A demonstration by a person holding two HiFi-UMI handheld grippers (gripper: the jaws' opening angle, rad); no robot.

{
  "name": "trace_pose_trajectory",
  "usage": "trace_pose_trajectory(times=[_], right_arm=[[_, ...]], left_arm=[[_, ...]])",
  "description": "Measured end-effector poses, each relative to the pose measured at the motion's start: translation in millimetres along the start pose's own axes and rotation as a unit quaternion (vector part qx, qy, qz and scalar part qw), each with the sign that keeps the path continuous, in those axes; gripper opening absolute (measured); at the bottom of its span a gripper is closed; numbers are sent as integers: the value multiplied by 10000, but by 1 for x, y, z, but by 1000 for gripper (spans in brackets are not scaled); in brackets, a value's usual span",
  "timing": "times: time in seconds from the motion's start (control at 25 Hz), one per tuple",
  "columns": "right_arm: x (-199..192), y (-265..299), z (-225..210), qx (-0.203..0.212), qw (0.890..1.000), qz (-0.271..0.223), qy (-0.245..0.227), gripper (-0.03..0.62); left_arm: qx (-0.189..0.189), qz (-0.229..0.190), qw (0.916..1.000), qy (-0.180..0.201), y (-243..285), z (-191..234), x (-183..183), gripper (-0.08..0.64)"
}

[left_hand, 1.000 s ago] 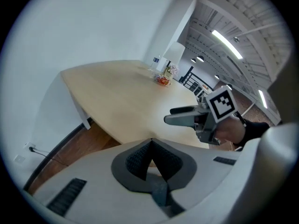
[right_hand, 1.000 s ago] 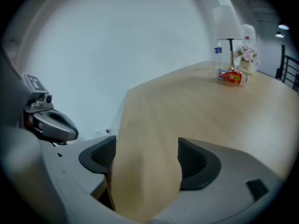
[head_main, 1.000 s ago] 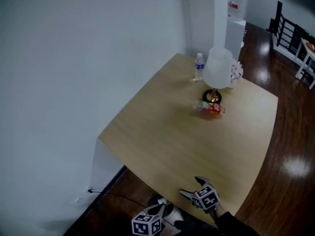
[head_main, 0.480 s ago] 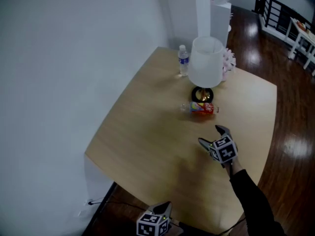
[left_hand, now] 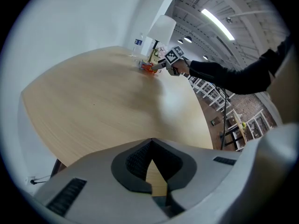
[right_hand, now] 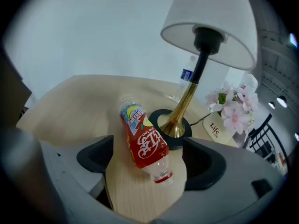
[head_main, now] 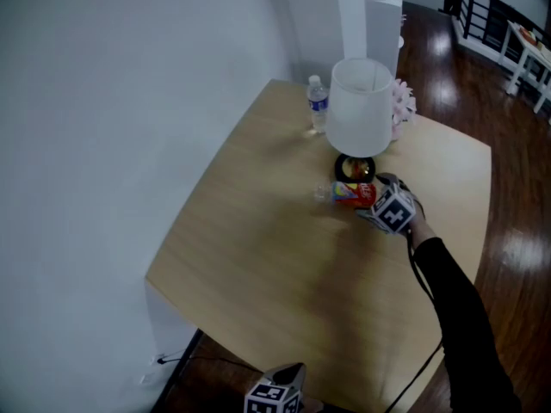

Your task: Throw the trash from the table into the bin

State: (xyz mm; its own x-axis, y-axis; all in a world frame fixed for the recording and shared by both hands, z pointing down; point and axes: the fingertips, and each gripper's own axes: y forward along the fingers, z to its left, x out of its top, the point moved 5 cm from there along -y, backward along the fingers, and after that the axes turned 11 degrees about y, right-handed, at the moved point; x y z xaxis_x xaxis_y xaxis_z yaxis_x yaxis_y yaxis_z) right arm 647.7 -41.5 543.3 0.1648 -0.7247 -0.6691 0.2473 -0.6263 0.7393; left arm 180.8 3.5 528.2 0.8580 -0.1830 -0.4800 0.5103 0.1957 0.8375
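bottle [right_hand: 142, 143] lies btw r gripper [right_hand: 147, 167] fingers, just opened wider, no grip; l gripper [left_hand: 152, 146] fingers closed, empty.

The lamp base [right_hand: 164, 118] stood just behind the lying bottle [right_hand: 142, 143], its shade [right_hand: 210, 22] overhanging. Open tabletop [head_main: 258, 265] stretched along the bottle's near side.

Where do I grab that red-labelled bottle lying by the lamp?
Take the bottle across its labelled middle, from the neck end: it lies flat, neck toward the right gripper, lamp base close beside it. The fingers, just opened wider, straddle the neck without touching.
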Motion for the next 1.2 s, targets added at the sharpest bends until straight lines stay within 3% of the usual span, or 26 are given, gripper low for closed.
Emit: trace_pose_trajectory(times=[0.24, 0.36, 0.48, 0.52, 0.64, 1.0, 1.2], right_arm=[[-5, 26, 6, 342, 9961, 573, -571, 463], [-10, 33, 7, 231, 9959, 684, -543, 460], [-14, 34, 7, 91, 9954, 792, -523, 410], [-15, 33, 7, 44, 9955, 786, -531, 353], [-17, 28, 11, -7, 9966, 708, -433, 337], [-38, -37, 64, 71, 9992, 378, 72, 324], [-54, -92, 124, 206, 9996, 84, 185, 319]], left_arm=[[7, 70, 9999, -140, 3, -1, -6, 3], [9, 97, 9998, -193, 3, -2, -11, 3], [28, 67, 9998, -209, 0, 0, -13, 3], [43, 53, 9997, -213, -1, 0, -14, 3], [81, -2, 9997, -224, -2, 2, -17, 4], [152, -379, 9988, -269, -25, -1, -40, 4], [326, -748, 9957, -432, -49, -8, -63, 3]])
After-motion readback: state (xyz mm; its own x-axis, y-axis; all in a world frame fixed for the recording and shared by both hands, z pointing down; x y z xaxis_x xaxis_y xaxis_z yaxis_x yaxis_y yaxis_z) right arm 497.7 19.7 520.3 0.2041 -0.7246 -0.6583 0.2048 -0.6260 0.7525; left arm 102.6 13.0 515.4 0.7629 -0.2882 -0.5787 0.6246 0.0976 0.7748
